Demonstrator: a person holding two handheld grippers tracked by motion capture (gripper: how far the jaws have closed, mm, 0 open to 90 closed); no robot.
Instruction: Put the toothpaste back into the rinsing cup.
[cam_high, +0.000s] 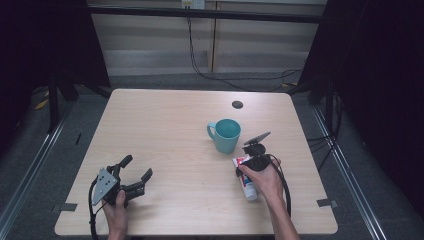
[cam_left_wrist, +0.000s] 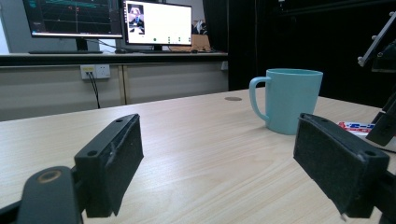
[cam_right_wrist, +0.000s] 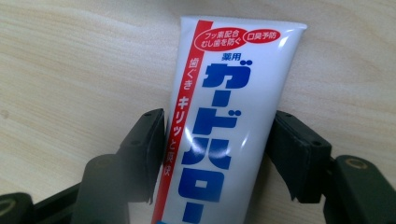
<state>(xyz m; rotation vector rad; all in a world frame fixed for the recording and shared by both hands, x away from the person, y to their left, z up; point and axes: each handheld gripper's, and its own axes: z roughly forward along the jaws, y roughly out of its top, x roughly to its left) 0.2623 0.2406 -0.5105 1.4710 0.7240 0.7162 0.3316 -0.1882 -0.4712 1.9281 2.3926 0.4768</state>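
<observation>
A white toothpaste tube (cam_right_wrist: 229, 130) with red and blue print lies flat on the wooden table (cam_high: 175, 130), near its right front. My right gripper (cam_right_wrist: 219, 154) points down over it, and its black pads touch both long edges of the tube. In the high view the right gripper (cam_high: 247, 167) and the hand cover the middle of the tube (cam_high: 250, 192). A teal mug (cam_high: 226, 135) stands upright just behind them, handle to the left. My left gripper (cam_high: 137, 166) rests open at the left front, nothing between its pads (cam_left_wrist: 116, 158), aimed toward the mug (cam_left_wrist: 292, 100).
A dark round grommet (cam_high: 237, 104) sits in the table behind the mug. Grey tape marks lie at the front edges (cam_high: 327, 202). Black frame posts flank the table. Two monitors (cam_left_wrist: 156, 23) stand on a desk beyond the far edge.
</observation>
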